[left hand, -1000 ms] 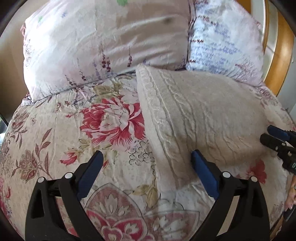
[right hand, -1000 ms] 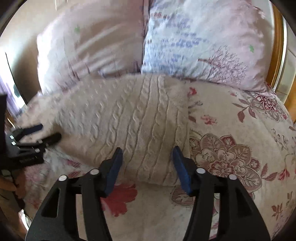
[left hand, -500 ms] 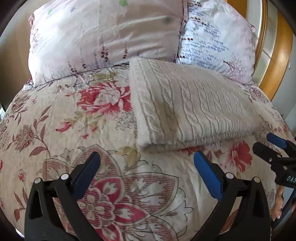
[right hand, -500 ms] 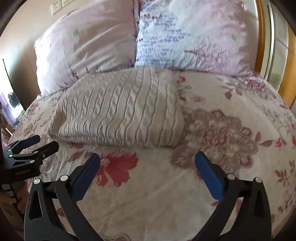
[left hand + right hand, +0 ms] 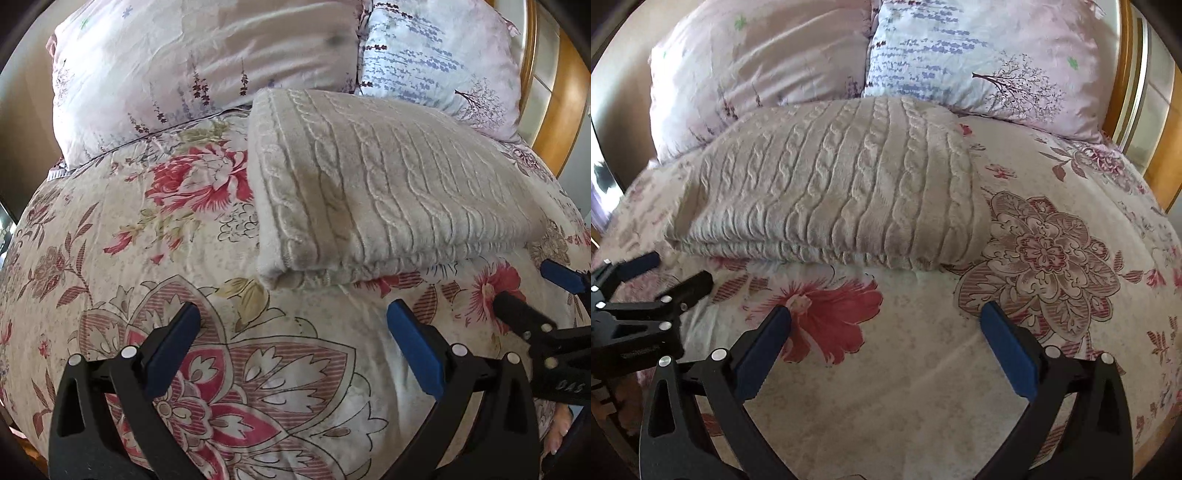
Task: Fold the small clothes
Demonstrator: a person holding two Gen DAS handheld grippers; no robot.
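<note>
A cream cable-knit garment (image 5: 384, 188) lies folded into a thick rectangle on the floral bedspread (image 5: 184, 258), its far edge against the pillows. It also shows in the right wrist view (image 5: 834, 188). My left gripper (image 5: 293, 332) is open and empty, a little short of the garment's near edge. My right gripper (image 5: 886, 328) is open and empty, also short of the near edge. Each gripper shows in the other's view: the right one (image 5: 535, 295) at the right, the left one (image 5: 665, 273) at the left.
Two pillows stand at the head of the bed, a pink one (image 5: 192, 62) and a bluish one (image 5: 443, 59). A wooden headboard (image 5: 561, 92) rises at the right. The bedspread (image 5: 1052, 258) extends to the right of the garment.
Both grippers have pulled back from the garment toward the near side of the bed. The right gripper's jaws have opened wider. The garment lies still, folded.
</note>
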